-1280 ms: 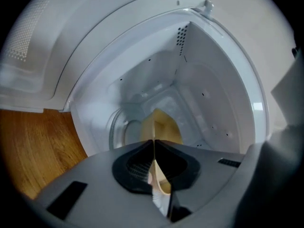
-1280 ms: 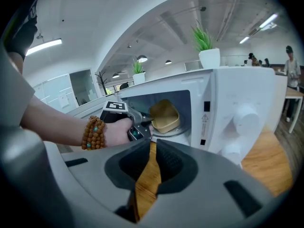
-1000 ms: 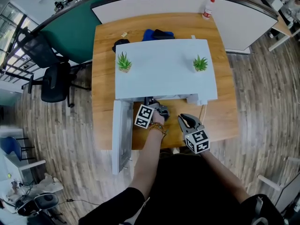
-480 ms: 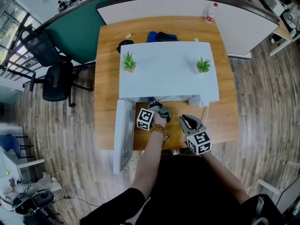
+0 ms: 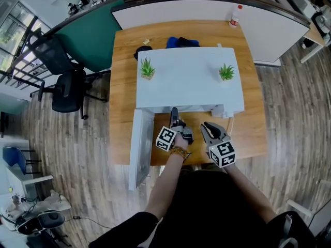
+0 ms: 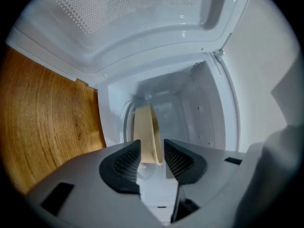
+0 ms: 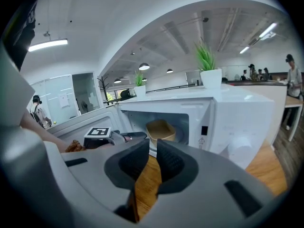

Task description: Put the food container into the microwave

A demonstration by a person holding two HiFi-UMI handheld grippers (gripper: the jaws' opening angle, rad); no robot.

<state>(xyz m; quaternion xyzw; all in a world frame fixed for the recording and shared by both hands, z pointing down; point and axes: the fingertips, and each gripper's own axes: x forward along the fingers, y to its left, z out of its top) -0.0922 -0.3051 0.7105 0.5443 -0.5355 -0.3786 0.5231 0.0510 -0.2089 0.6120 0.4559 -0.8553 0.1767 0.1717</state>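
The container (image 7: 160, 129) is sitting on the floor of the microwave (image 5: 189, 76), at the centre of the right gripper view. The left gripper (image 6: 152, 145) is pointing into the cavity mouth. Its jaws have just been opening and are standing wide apart. The container's rim is showing between them in the lower middle of the left gripper view, but neither pad is pressing on it, so it is let go. The right gripper (image 7: 153, 146) is hovering just right of centre in the head view, its jaws drawn together on nothing.

The step in hand is probably backing the left gripper out. Doing that well means pulling straight back and keeping the jaws wide until the tips are clearing the rim, so that no pad is dragging the container forward. It also means steering clear of the door (image 5: 140, 149), which is hanging open at the lower left of centre.
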